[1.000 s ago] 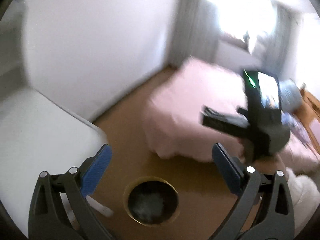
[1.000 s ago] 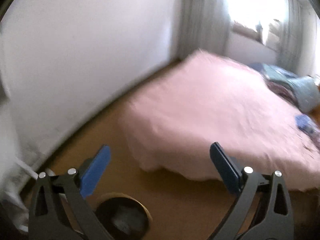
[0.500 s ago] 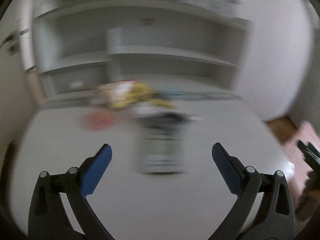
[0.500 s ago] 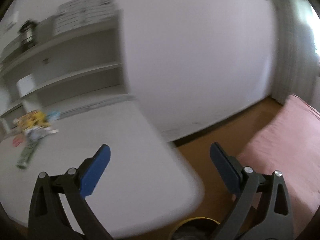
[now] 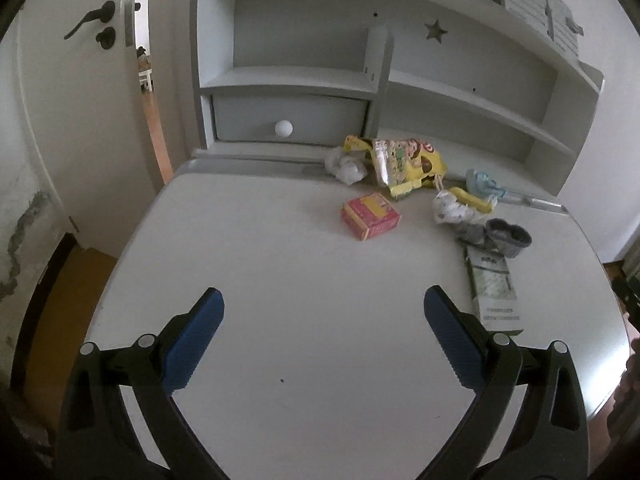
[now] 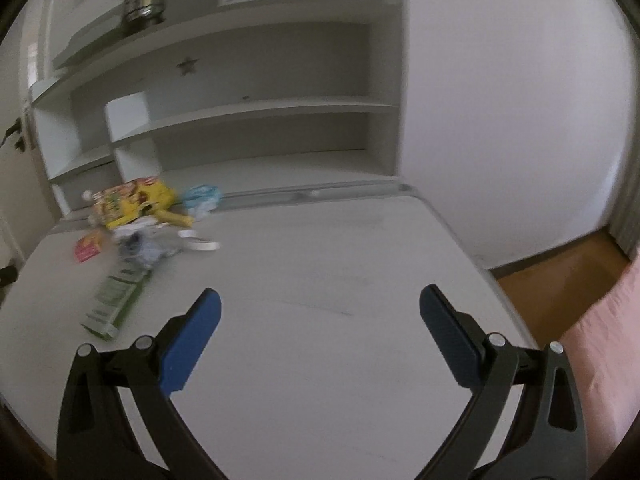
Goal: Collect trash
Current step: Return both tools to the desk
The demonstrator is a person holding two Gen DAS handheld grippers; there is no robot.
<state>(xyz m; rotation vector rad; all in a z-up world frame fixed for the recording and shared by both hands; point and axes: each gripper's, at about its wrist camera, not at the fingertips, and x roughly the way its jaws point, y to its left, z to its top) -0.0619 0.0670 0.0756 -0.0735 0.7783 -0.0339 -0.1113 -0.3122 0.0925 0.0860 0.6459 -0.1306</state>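
Trash lies at the back of a white desk (image 5: 300, 300): a yellow snack bag (image 5: 400, 160), a pink box (image 5: 370, 216), crumpled white paper (image 5: 346, 166), a white wrapper (image 5: 452, 208), a grey cup (image 5: 506, 236) and a green-white flat box (image 5: 496, 292). My left gripper (image 5: 322, 334) is open and empty over the desk's front. My right gripper (image 6: 320, 330) is open and empty over the desk's right part; the yellow bag (image 6: 132, 200) and green box (image 6: 114, 300) lie to its left.
A white shelf unit (image 5: 460, 92) with a knobbed drawer (image 5: 284, 124) stands behind the desk. A door (image 5: 80, 92) stands open at left. Wood floor (image 6: 560, 280) and a pink bed (image 6: 612, 340) lie right of the desk.
Both grippers swung left from the bed, floor and round bin to the desk. The trash pile and shelves have come into view. Both stay open.
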